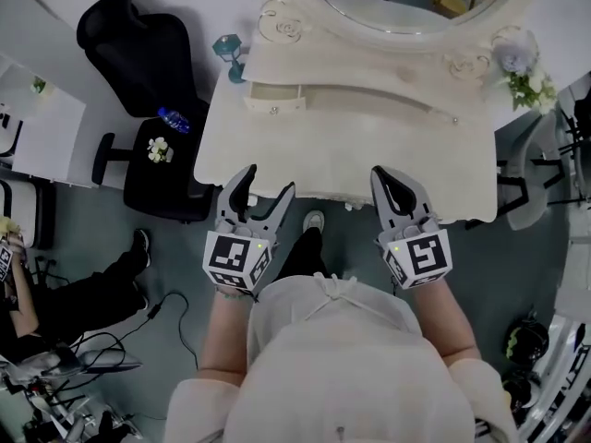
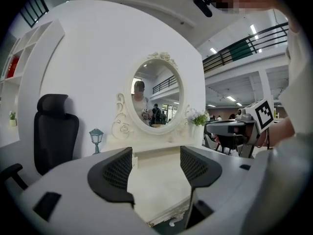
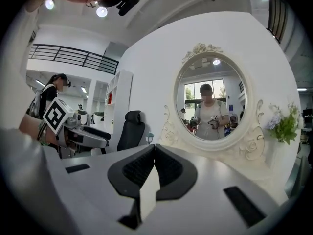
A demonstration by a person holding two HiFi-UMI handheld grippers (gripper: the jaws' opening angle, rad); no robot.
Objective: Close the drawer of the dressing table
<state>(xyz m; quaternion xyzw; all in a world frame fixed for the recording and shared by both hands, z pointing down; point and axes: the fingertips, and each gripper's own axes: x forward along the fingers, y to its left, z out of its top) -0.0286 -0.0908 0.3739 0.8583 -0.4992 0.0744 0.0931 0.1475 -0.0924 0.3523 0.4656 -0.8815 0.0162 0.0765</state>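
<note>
The cream dressing table [image 1: 342,155] stands in front of me with an oval mirror [image 1: 406,7] at its back. A small drawer [image 1: 274,98] on the left under the mirror sticks out a little from the shelf front. My left gripper [image 1: 268,183] hovers open over the table's near left edge with nothing between its jaws. In the left gripper view the jaws [image 2: 155,168] stand wide apart, facing the mirror [image 2: 157,94]. My right gripper [image 1: 392,181] is over the near right edge, shut and empty. In the right gripper view its pads [image 3: 154,168] meet.
A black office chair [image 1: 152,72] stands left of the table with a blue bottle [image 1: 174,119] on its seat. A small teal lantern [image 1: 229,53] is on the table's back left corner and white flowers [image 1: 526,77] at the back right. A person's legs [image 1: 92,284] and cables lie on the floor at left.
</note>
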